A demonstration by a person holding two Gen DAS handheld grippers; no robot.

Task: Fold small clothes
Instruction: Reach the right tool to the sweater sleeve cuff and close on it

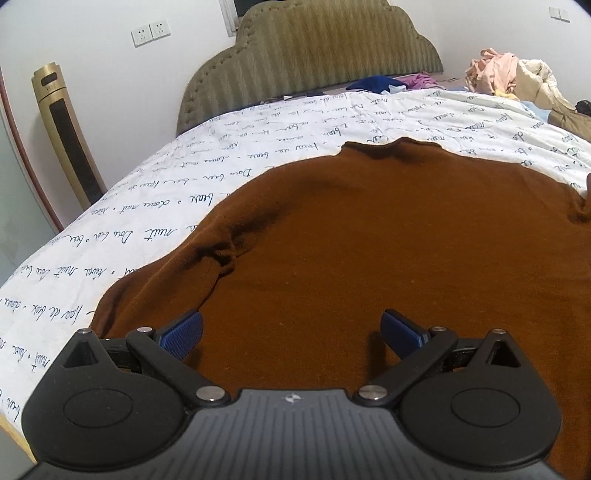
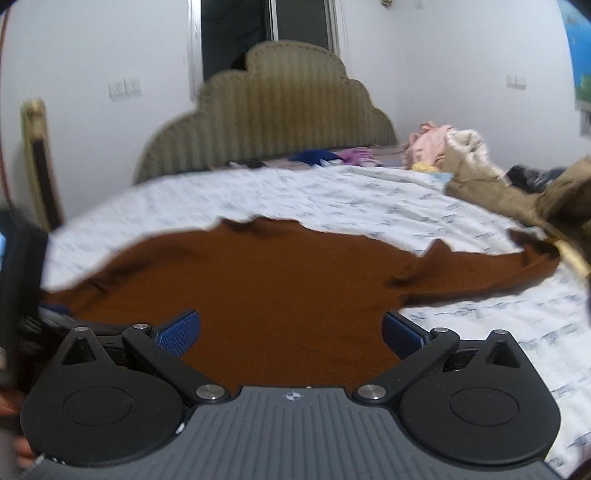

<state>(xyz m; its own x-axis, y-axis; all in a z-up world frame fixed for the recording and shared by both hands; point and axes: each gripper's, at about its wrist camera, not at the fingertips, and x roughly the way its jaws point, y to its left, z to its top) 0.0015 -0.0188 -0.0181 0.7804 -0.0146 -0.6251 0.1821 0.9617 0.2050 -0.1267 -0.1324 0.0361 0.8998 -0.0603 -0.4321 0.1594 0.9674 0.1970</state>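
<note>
Brown sweater (image 1: pixel 369 240) spread flat on the bed (image 1: pixel 147 206), one sleeve (image 2: pixel 480 269) stretched right, left gripper (image 1: pixel 291 332) and right gripper (image 2: pixel 291 330) jaws released above it

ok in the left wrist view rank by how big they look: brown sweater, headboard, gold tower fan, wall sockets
1. brown sweater, though it lies nearest the camera, which inflates it
2. headboard
3. gold tower fan
4. wall sockets

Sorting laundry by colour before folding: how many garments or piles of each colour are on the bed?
Brown long-sleeved knit top: 1
Dark blue garment: 1
Purple garment: 1
Pink-and-cream clothes pile: 1
Total: 4
</note>
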